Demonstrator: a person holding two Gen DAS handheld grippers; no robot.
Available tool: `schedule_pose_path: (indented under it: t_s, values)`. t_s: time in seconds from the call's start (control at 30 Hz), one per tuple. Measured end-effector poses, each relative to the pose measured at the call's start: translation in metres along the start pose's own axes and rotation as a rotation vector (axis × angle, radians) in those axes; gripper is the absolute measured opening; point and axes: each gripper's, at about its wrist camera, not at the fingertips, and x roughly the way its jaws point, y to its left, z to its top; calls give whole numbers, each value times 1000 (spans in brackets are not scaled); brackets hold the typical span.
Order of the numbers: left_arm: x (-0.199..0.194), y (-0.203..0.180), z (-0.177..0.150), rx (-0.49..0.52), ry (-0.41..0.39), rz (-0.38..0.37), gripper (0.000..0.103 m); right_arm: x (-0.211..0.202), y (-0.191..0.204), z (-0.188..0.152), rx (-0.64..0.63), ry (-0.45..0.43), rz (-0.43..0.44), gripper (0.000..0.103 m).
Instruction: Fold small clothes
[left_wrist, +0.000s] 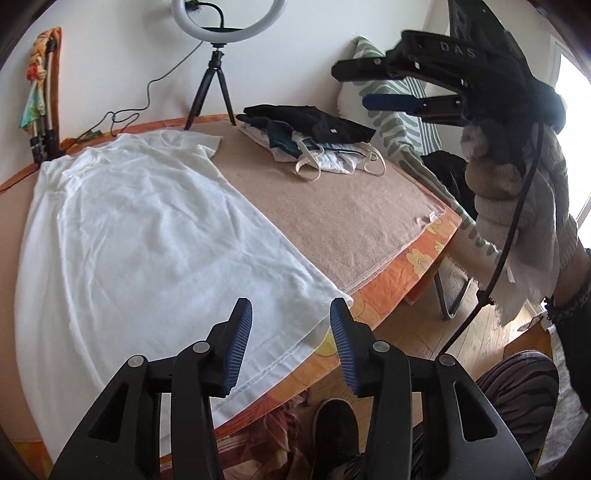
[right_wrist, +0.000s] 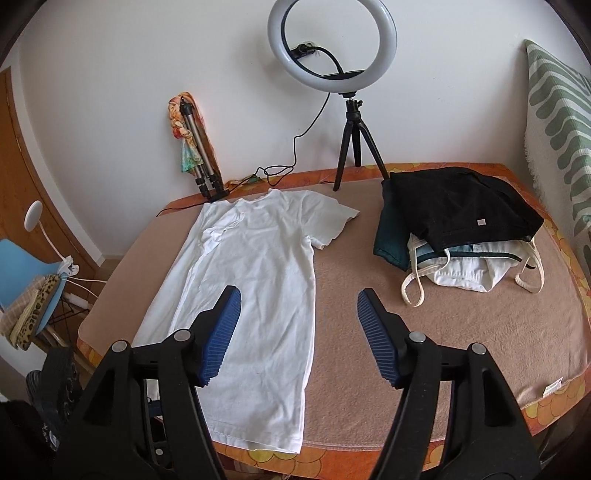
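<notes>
A white T-shirt (left_wrist: 147, 236) lies spread flat on the tan blanket (left_wrist: 332, 214), collar toward the wall; it also shows in the right wrist view (right_wrist: 251, 273). My left gripper (left_wrist: 291, 314) is open and empty, just above the shirt's bottom hem corner at the table's near edge. My right gripper (right_wrist: 299, 299) is open and empty, held above the shirt's right side and the blanket (right_wrist: 443, 350). In the left wrist view the right gripper (left_wrist: 354, 85) hangs high at the upper right, jaws apart.
A pile of folded clothes (right_wrist: 458, 236) with a black item on top lies at the back right, also in the left wrist view (left_wrist: 314, 136). A ring light on a tripod (right_wrist: 351, 110) stands by the wall. A striped cushion (right_wrist: 557, 122) is at right, a blue chair (right_wrist: 26, 288) at left.
</notes>
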Motion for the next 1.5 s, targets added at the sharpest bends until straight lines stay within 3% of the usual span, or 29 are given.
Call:
schedule_pose_path:
  t_s: [0.13,0.33,0.43,0.6,0.63,0.7,0.73,0.83,1.0,1.13,1.2,1.23,1.27,1.43,1.5]
  values:
    - [29,-25,5,45,43,-23,50,10,-29,17,23,7,-11,69]
    - [63,-47,7,136,100,39,53,46,-57,47,40,44,13,69]
    - [73,-41,9,106,131,38,53,70,-62,64,29,59,47,69]
    - [76,-30,11,37,96,45,50,121,-65,91,19,90,86,69]
    - [77,-28,12,18,83,42,47,133,-65,94,20,97,90,69]
    - [78,-25,13,-4,62,48,26,158,-64,100,17,113,84,69]
    - [80,-22,13,-23,73,25,0,173,-64,102,21,130,81,69]
    - [78,-7,11,-124,48,-40,0,212,-67,106,40,185,66,69]
    - [65,4,3,-197,13,-64,0,250,-75,112,40,247,45,69]
    - [60,-14,1,-82,6,-53,0,263,-80,117,28,273,31,69]
    - [62,-24,2,-53,46,-73,13,261,-79,122,8,273,17,69]
    - [64,-30,2,-31,54,-58,29,261,-79,126,-4,270,11,69]
    - [66,-36,1,0,56,-38,35,260,-80,129,-8,267,12,69]
    - [76,-51,-3,115,54,35,34,261,-85,140,16,258,23,69]
    - [78,-47,-3,119,40,44,10,265,-85,143,20,255,24,69]
